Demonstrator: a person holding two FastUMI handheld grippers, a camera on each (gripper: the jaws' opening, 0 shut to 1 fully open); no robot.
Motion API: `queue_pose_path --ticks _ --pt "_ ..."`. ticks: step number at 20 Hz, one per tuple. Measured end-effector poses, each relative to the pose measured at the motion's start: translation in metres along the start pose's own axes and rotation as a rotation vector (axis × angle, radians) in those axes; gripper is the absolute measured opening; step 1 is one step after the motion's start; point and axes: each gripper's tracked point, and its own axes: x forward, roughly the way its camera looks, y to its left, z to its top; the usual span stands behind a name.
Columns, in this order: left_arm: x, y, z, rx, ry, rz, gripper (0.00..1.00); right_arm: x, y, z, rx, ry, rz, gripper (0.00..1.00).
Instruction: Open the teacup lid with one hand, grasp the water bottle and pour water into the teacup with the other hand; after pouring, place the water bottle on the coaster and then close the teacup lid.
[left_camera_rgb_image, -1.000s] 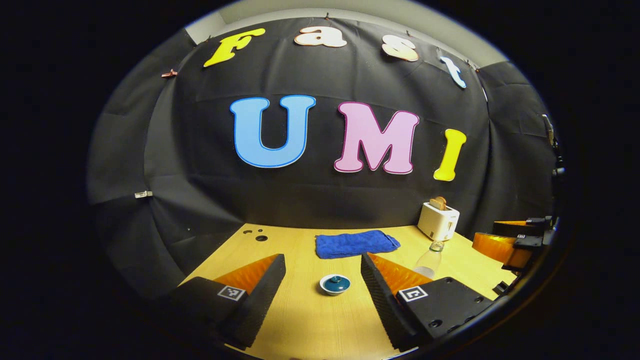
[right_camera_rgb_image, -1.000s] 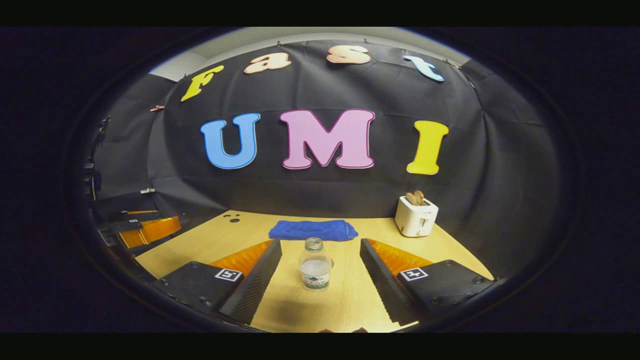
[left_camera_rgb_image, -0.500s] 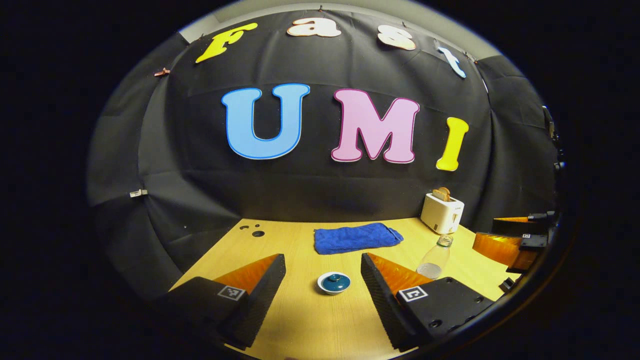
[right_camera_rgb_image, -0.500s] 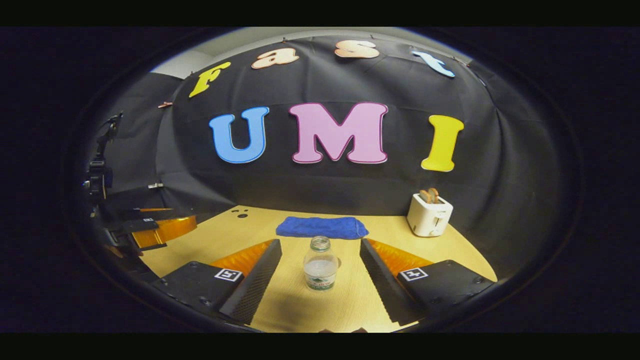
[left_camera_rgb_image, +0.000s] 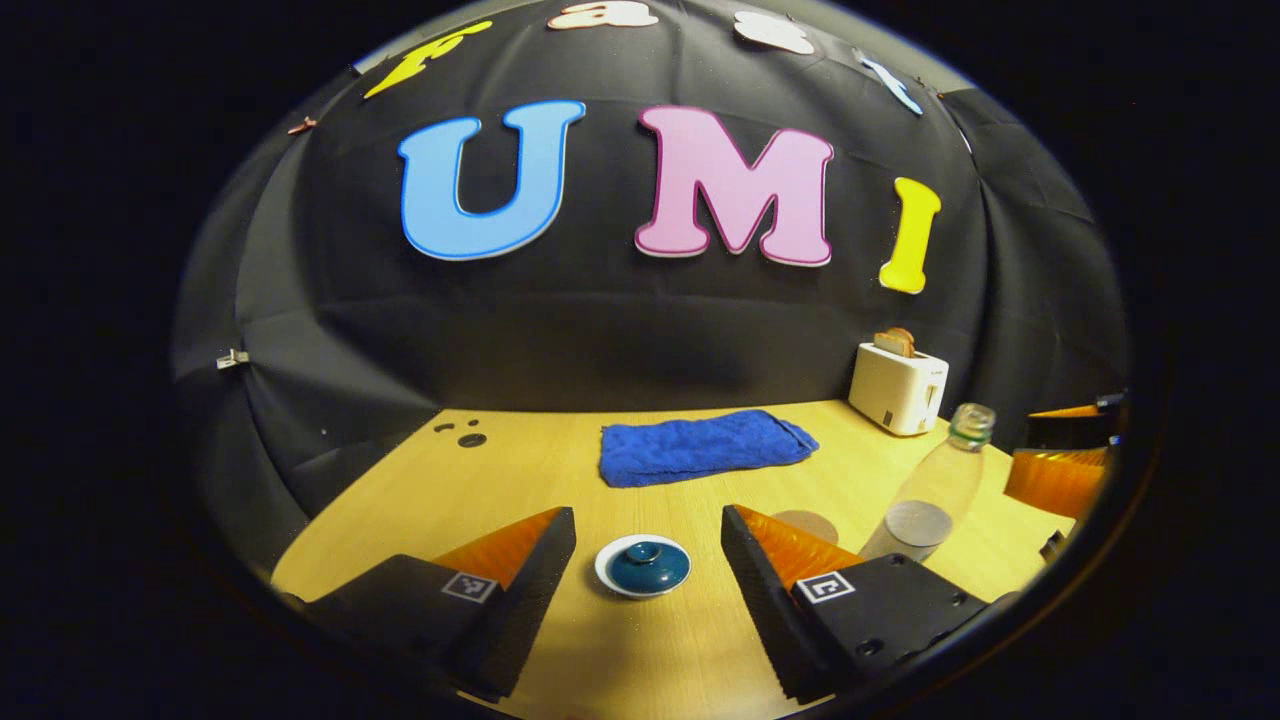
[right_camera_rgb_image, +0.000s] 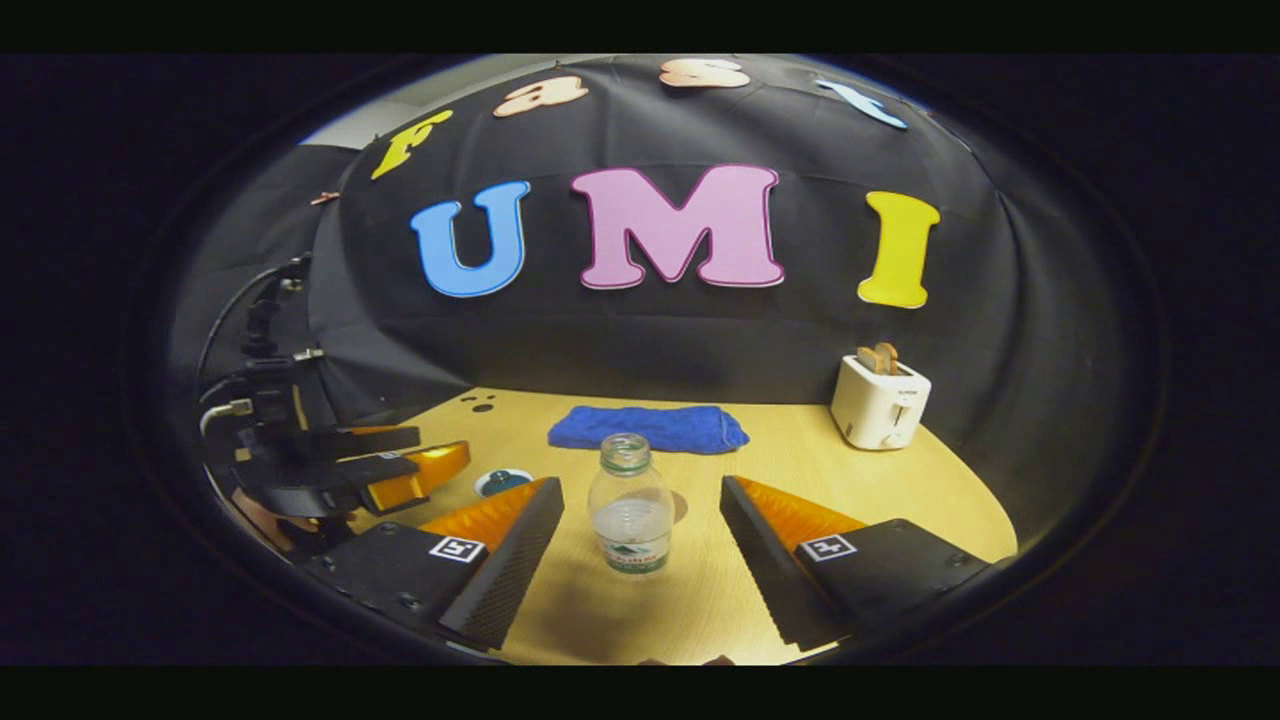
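A white teacup with a dark blue lid (left_camera_rgb_image: 642, 566) stands on the wooden table, lid on, just ahead of my left gripper (left_camera_rgb_image: 647, 535), whose fingers are open on either side of it without touching. In the right gripper view the teacup (right_camera_rgb_image: 503, 482) peeks out behind a finger. A clear uncapped water bottle (right_camera_rgb_image: 629, 505) holding a little water stands upright between the open fingers of my right gripper (right_camera_rgb_image: 640, 510), untouched. The bottle (left_camera_rgb_image: 930, 490) also appears at the right of the left gripper view. A round tan coaster (left_camera_rgb_image: 806, 525) lies just behind my left gripper's right finger.
A folded blue towel (left_camera_rgb_image: 702, 447) lies at the back middle of the table (left_camera_rgb_image: 520, 470). A white toaster (right_camera_rgb_image: 878, 403) with bread in it stands at the back right. The left gripper (right_camera_rgb_image: 340, 465) and the hand holding it show at the left of the right gripper view.
Both grippers have moved forward and lower. The teacup and the bottle now look larger and sit deeper between the fingers. The coaster has come into sight. Both stay open.
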Motion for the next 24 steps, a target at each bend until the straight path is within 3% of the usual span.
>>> queue_pose_path --ticks 7,10,17,21,22,24 --pt "0.016 0.002 -0.022 -0.018 0.048 0.021 0.77 0.001 -0.003 -0.054 0.018 0.081 0.010 0.98" --pt "0.018 -0.002 -0.026 -0.018 0.059 -0.006 0.67 0.004 -0.003 -0.057 0.031 0.061 0.007 0.98" --pt "0.022 -0.003 -0.030 0.009 0.068 -0.048 0.54 0.027 0.000 -0.060 0.053 0.038 0.000 0.98" --pt "0.022 0.002 -0.029 0.017 0.065 -0.039 0.43 0.040 0.004 -0.061 0.061 0.014 0.000 0.98" --pt "0.022 0.000 -0.029 0.020 0.066 -0.042 0.35 0.043 0.005 -0.064 0.061 0.013 -0.003 0.98" --pt "0.021 0.003 -0.029 0.040 0.066 -0.042 0.33 0.047 0.004 -0.066 0.071 0.009 -0.006 0.98"
